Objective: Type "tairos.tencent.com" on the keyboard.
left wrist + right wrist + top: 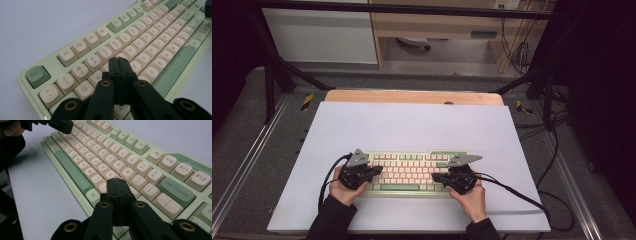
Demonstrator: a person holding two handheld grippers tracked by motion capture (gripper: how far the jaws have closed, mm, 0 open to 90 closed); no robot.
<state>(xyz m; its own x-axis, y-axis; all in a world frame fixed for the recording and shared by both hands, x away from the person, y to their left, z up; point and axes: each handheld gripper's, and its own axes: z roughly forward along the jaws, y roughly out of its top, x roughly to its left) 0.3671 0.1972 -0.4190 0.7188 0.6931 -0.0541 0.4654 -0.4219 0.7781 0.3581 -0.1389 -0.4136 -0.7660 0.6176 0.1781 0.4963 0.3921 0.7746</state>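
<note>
A pale green keyboard (412, 172) with cream and green keys lies on a white mat near the table's front. My left gripper (377, 170) hovers over its left end, jaws shut with nothing between them. In the left gripper view its tips (119, 60) sit just above the cream letter keys (136, 65) near the E and R row. My right gripper (437, 176) is over the keyboard's right end, also shut and empty. In the right gripper view its tips (117, 181) hang above the keys (110, 175) beside the L, near the Backspace key (176, 192).
The white mat (412, 127) covers most of a wooden table (412, 96). Black cables (522, 197) trail from both grippers over the mat's front corners. A black frame (277, 70) and metal rails flank the table.
</note>
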